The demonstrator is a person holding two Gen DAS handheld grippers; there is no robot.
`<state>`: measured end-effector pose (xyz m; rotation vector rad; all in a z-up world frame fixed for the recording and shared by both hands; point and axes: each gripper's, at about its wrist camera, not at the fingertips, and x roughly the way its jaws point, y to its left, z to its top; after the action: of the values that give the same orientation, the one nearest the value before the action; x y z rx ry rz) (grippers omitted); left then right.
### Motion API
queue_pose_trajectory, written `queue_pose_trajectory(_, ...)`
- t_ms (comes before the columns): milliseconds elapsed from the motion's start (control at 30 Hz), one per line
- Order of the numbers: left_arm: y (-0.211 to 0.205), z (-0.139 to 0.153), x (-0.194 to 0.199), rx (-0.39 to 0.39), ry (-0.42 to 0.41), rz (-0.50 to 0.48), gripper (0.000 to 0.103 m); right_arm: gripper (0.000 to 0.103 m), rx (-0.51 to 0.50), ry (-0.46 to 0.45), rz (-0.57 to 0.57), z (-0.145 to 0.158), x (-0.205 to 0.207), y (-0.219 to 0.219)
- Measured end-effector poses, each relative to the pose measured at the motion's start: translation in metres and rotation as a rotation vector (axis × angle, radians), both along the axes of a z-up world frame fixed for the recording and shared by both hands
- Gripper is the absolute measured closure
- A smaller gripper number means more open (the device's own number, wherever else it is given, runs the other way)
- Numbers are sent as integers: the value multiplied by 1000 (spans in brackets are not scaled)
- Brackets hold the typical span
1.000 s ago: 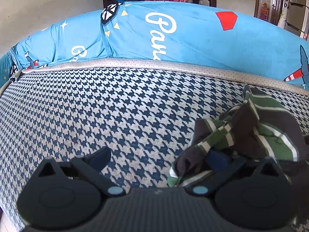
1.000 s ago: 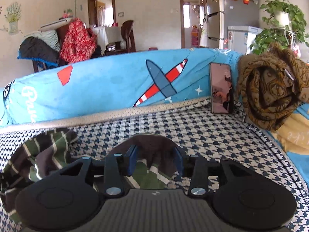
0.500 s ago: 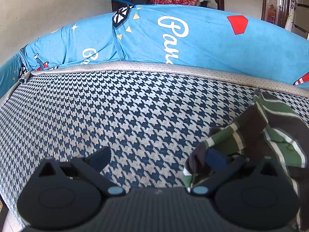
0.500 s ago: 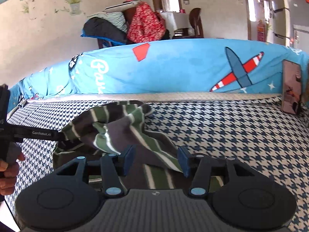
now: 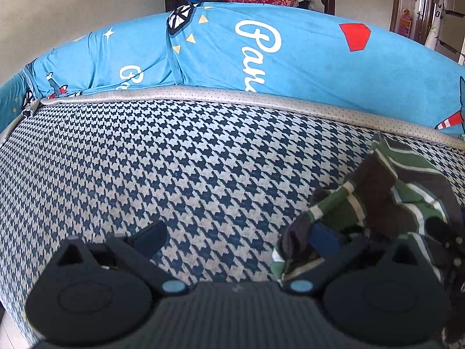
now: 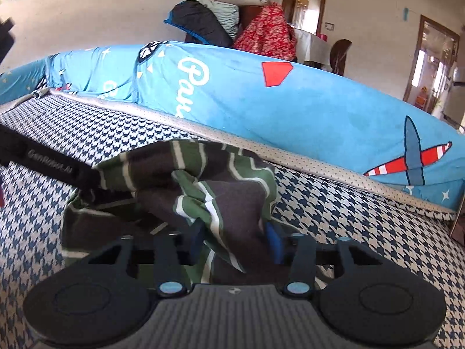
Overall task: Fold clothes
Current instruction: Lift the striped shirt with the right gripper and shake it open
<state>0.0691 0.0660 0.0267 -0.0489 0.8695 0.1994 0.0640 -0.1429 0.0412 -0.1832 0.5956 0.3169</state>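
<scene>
Moved: right gripper (image 6: 232, 237) swung left — striped garment (image 6: 203, 186) bunched on houndstooth seat (image 5: 174, 160) | right clamped on its fold | left gripper (image 5: 232, 235) wide apart — garment at its right finger

Bed (image 5: 180, 157), houndstooth cover, grey dotted piping along far edge. Blue printed bolster (image 5: 305, 55) lies along that edge. Crumpled green-striped garment (image 6: 221, 180) lies mid-bed, near it.
</scene>
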Motion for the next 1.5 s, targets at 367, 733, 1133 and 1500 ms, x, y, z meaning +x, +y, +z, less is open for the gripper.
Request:
queue_pose_trajectory(367, -30, -5, -9, -17, 3, -140, 0, 98, 239, -135, -299, 42, 4, -63)
queue_pose_trajectory(733, -54, -10, -3, 14, -11, -147, 0, 99, 307, -235, -517, 69, -13, -130)
queue_pose_trajectory(1133, -56, 27, -7, 80, -242, 32, 0, 99, 235, -253, -527, 75, -33, -151)
queue_pose_trajectory(1500, -43, 16, 2, 7, -156, 103, 0, 94, 174, -129, -618, 60, -29, -182)
